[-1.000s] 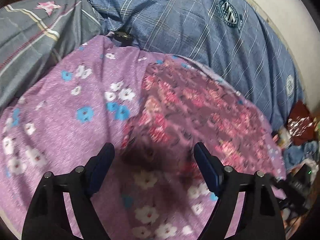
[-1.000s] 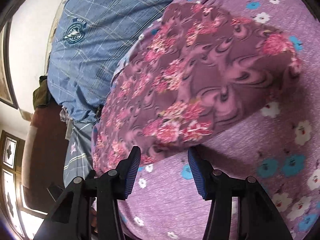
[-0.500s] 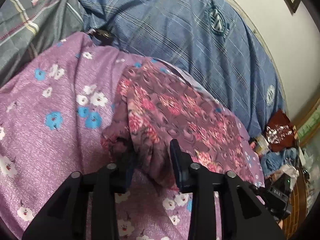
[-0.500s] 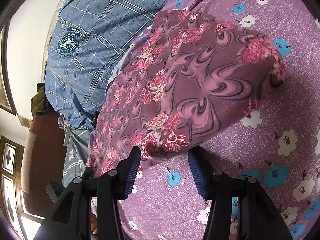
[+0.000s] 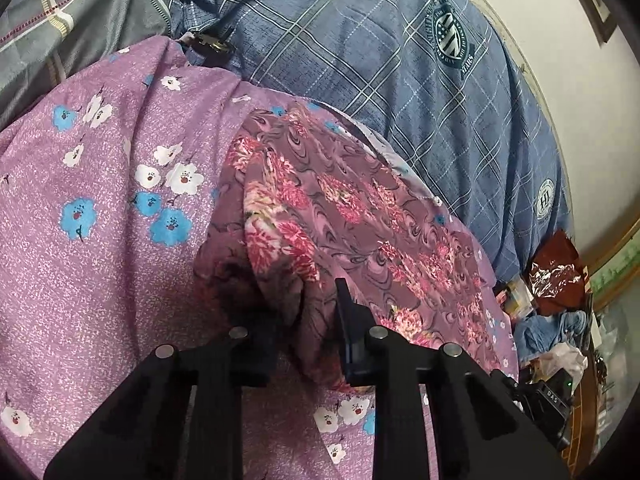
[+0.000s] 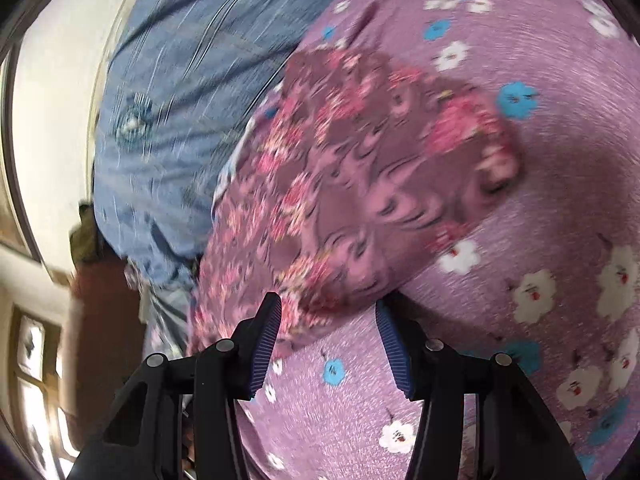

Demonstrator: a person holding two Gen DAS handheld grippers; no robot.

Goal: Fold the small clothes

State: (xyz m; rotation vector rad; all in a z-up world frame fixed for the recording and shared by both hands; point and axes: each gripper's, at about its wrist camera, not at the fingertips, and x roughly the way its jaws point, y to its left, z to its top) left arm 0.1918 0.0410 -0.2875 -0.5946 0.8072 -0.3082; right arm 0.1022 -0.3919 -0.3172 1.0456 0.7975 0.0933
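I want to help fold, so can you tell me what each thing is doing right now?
Left gripper: shut, pinching a bunched edge of the pink flowered cloth.
Right gripper: jaws open, holding nothing, at the cloth's edge.
Pink flowered cloth: lying on the sheet, one edge gathered up.
Purple sheet: spread out, wrinkled.
Blue checked blanket: lying rumpled behind.

The blue plaid bedcover [image 5: 360, 52] carries a round crest [image 5: 451, 38] whose lettering is too small to read, and a second round badge [image 5: 545, 199] showing "HJ". A black device [image 5: 550, 400] at the lower right bears "DAS".
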